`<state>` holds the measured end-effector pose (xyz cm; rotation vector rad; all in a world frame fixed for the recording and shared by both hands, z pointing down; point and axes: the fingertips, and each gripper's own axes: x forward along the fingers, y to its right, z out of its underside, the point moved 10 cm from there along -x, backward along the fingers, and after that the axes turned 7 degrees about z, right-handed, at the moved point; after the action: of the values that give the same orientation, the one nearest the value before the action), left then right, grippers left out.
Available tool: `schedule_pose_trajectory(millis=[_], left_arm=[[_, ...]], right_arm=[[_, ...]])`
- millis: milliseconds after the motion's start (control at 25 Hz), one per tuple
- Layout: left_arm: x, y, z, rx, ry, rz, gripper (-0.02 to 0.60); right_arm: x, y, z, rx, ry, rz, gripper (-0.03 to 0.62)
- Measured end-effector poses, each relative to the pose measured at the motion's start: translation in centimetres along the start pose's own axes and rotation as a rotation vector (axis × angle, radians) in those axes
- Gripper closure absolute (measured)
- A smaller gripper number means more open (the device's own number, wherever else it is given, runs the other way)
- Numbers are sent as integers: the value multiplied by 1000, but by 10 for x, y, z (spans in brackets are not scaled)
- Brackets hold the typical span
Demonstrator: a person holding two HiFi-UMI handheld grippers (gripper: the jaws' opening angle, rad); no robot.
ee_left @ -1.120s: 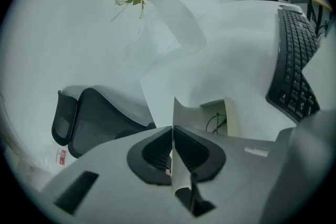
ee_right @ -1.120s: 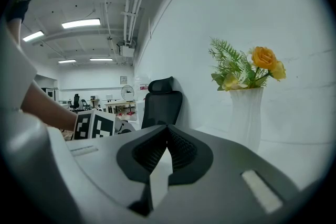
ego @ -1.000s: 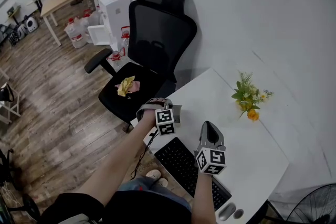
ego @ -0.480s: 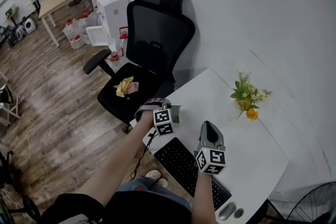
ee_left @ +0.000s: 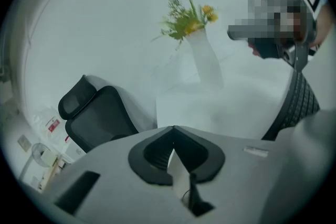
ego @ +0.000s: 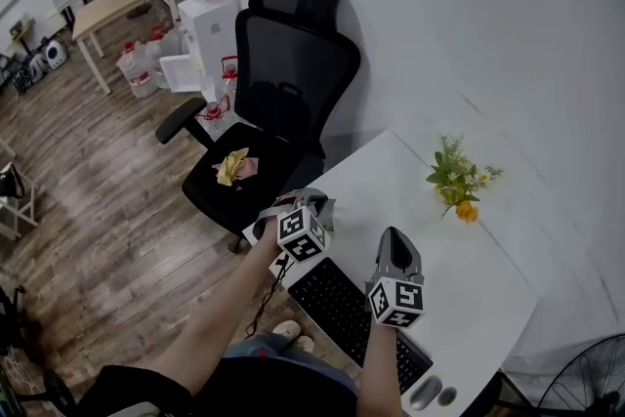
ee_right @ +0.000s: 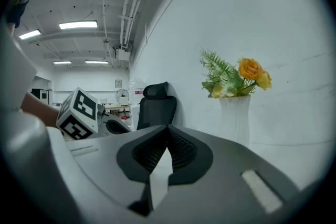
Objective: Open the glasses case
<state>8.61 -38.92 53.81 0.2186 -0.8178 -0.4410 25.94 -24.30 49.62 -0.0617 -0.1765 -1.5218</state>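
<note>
No glasses case shows in any view. My left gripper hangs over the near-left corner of the white table, above the keyboard's left end. Its jaws have just been closing and now meet tip to tip with nothing between them. My right gripper hovers above the keyboard and points at the wall. It is shut too, and holds nothing. The left gripper's marker cube appears at the left of the right gripper view.
A white vase of green and orange flowers stands at the table's back by the wall. A mouse lies right of the keyboard. A black office chair with a yellow thing on its seat stands left of the table.
My left gripper has risen and rolled, its cube now tilted and a little nearer the keyboard. The right gripper has stayed where it was.
</note>
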Motion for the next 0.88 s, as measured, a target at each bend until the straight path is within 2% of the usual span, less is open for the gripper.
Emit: schedule_pose_trajectory(millis=[240, 440, 560, 720, 880], left_arm=[[-28, 9, -43, -167, 244, 11, 572], [-48, 18, -76, -309, 482, 62, 574], [-59, 22, -90, -367, 606, 80, 574], [-68, 30, -90, -428, 700, 72, 574], [-69, 39, -79, -443, 704, 78, 574]], right_arm=[[-28, 18, -7, 10, 72, 108, 583], [-55, 37, -14, 27, 120, 204, 583], [-68, 45, -17, 28, 144, 244, 583], [-81, 48, -20, 25, 161, 278, 583], [-87, 48, -19, 22, 171, 303, 585]])
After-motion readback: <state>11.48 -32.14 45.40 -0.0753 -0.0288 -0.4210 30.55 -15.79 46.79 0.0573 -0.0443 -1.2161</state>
